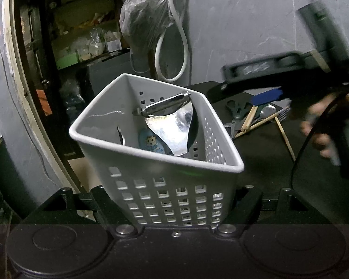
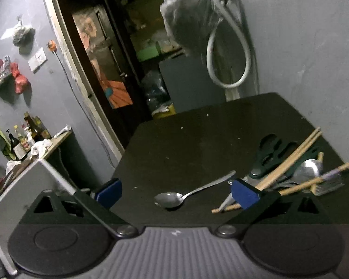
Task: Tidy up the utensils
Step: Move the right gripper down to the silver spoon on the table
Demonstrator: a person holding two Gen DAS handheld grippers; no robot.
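My left gripper is shut on a white perforated basket, with one finger at each side of its base. Inside the basket lean a metal scraper, a steel spoon and a blue cartoon spoon. My right gripper is open low over the black table. A steel spoon lies on the table between its blue pads, untouched. In the left wrist view the right gripper appears blurred at the right, held by a hand.
A pile of green-handled scissors, wooden chopsticks, another spoon and a fork lies at the table's right. A plastic bag and a white hose hang on the back wall. Bottles stand on a shelf at left.
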